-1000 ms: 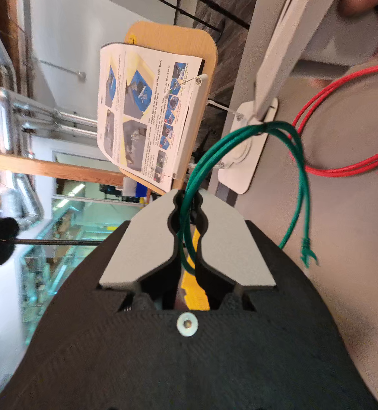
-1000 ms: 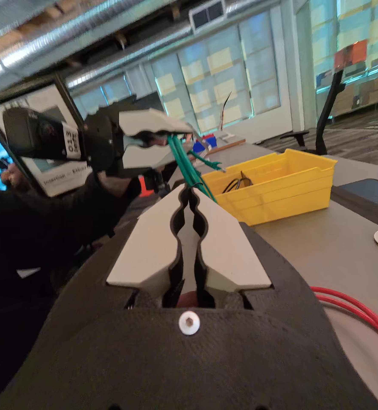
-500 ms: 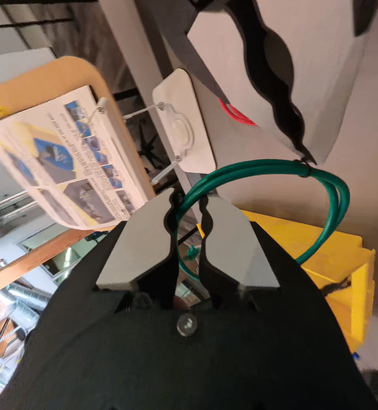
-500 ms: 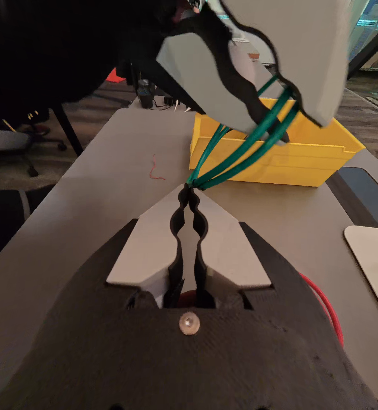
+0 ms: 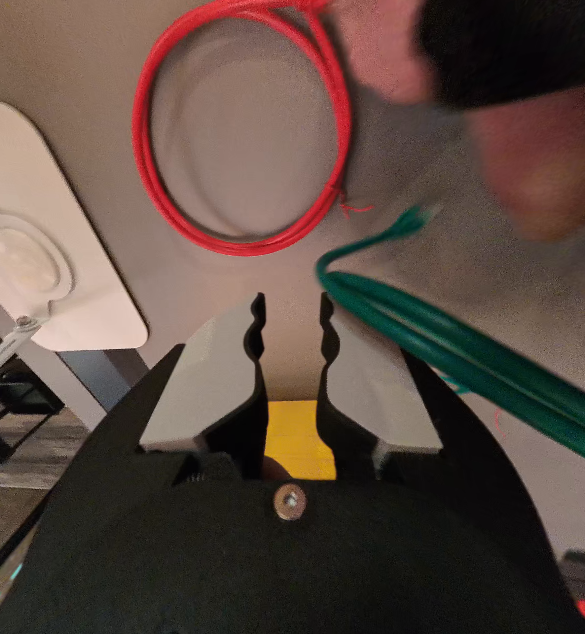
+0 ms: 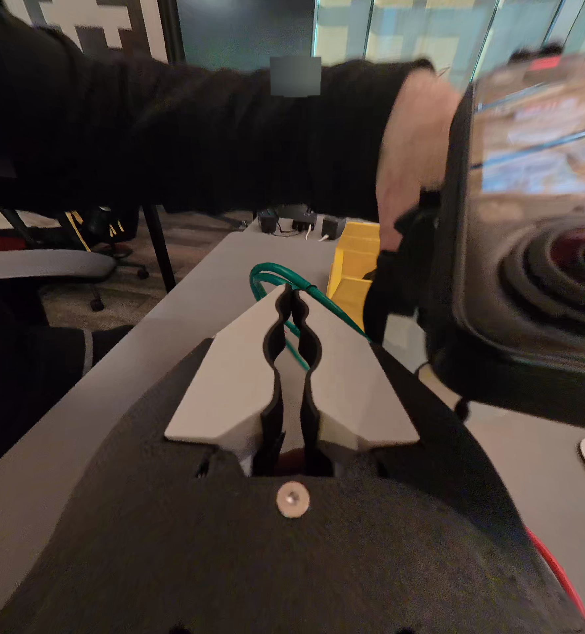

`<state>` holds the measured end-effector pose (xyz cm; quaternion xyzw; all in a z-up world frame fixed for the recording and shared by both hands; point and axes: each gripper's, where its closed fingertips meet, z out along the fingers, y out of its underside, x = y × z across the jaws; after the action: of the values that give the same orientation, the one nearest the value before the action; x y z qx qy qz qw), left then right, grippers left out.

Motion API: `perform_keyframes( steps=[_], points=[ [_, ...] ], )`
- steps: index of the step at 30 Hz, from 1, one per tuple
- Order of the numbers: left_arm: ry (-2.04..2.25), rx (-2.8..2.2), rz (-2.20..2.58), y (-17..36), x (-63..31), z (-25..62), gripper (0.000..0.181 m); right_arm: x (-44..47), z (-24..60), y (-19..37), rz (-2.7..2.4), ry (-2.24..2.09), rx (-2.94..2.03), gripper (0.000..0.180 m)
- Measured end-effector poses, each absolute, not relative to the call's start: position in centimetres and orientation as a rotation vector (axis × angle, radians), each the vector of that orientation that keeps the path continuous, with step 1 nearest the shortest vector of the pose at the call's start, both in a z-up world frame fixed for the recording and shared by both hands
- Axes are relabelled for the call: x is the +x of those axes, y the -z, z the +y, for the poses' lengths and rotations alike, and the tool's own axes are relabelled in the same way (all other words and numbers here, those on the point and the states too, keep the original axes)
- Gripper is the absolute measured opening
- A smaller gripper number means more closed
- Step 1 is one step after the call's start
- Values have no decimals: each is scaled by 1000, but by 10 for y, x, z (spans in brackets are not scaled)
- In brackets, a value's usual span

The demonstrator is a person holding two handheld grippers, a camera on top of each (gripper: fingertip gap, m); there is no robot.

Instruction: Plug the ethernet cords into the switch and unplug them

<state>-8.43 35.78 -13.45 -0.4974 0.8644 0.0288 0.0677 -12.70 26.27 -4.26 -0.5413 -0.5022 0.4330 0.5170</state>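
My left gripper [image 5: 290, 296] is open and empty, pointing down at the grey table [image 5: 490, 308]. The bundled green ethernet cord [image 5: 455, 353] runs just past its right finger toward the lower right, with its plug [image 5: 412, 219] lifted near a blurred hand. A coiled red ethernet cord [image 5: 239, 137] lies on the table ahead. My right gripper [image 6: 289, 291] is shut on the green cord [image 6: 267, 271], whose loop sticks out past the fingertips. The red cord [image 6: 558, 576] also shows at the lower right of the right wrist view. No switch is in view.
A yellow bin [image 6: 352, 267] stands on the table beyond the right gripper and shows between the left fingers [image 5: 297, 439]. A white stand base [image 5: 44, 240] sits at the table's left edge. A black-sleeved arm [image 6: 181, 130] and the left gripper's camera body [image 6: 524, 274] crowd the right wrist view. The tips of one gripper are about 12 cm away from the tips of the other.
My left gripper has opened and let go of the green cord, and has swung down to face the table. My right gripper still holds the cord.
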Motion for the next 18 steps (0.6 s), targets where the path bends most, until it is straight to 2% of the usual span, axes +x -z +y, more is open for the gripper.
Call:
perform_keyframes(
  steps=[3,6,11,14,18],
  points=[
    [-176,-1490,2385,123,-79,390,29,-120,266,36,-1163,-1059,-1294,0],
    [-108,-1537,2041,75,-78,405,29,-107,276,31,-1104,-1053,-1306,0],
    [220,-1476,1620,-2,-106,361,37,-91,292,22,-998,-1027,-1319,0],
    [457,-1485,1517,-2,-122,322,55,-86,299,18,-941,-1022,-1329,0],
    [366,-1511,1522,48,-132,309,61,-84,301,7,-880,-1054,-1304,0]
  ],
)
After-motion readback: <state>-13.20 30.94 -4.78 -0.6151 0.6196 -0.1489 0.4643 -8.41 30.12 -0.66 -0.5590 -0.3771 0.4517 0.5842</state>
